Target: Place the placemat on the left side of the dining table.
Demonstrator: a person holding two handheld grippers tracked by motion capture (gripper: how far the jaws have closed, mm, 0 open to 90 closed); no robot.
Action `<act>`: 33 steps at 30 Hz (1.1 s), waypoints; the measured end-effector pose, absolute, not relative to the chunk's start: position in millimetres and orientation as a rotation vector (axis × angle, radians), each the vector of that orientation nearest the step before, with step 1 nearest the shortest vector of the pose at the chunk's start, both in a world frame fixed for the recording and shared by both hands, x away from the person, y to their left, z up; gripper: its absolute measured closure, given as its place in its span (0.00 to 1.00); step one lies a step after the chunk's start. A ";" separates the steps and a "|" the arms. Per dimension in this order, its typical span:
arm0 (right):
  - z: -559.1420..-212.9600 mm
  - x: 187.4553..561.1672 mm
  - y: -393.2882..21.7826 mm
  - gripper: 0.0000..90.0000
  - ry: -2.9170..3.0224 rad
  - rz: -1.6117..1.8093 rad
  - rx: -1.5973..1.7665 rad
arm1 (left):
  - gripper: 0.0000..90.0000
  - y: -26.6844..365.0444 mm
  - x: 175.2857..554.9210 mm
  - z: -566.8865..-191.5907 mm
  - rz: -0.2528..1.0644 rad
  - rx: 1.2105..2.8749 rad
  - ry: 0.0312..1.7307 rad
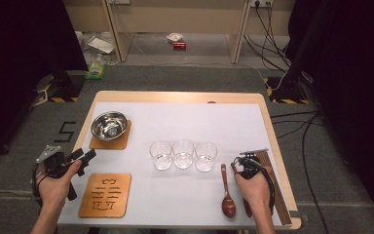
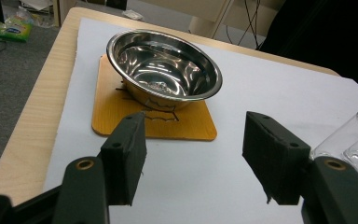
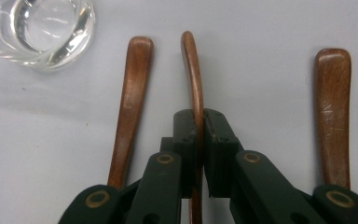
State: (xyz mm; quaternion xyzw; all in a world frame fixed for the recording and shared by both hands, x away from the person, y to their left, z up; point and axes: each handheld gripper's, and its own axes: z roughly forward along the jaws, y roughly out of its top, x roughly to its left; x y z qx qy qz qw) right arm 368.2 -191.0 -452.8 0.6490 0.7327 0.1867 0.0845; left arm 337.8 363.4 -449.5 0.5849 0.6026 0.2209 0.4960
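Right gripper is sitting at the near right of the table, jaws pressed together on the handle of the middle wooden spoon, which is turned on its edge between the pads. No earlier look, so just that: clamped on the handle. Two more wooden spoons are lying flat on either side: the left spoon and the right spoon, both apart from the gripped one. In the high view the right gripper is just right of a spoon lying with its bowl toward the person.

Left gripper is hanging over the near left of the white sheet, jaws standing wide apart with nothing between them, just sheet below. In the high view it is sitting above the near wooden coaster, which is bare.

Mid-table, three empty glasses are standing in a row, close together; the rightmost one is just beyond the spoon handles.

Farther back left, a steel bowl is resting on a second wooden coaster.
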 end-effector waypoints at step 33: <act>-412.0 358.5 -200.2 0.94 1.961 0.949 1.633 | 0.43 366.4 336.6 -448.5 0.548 1.399 1.462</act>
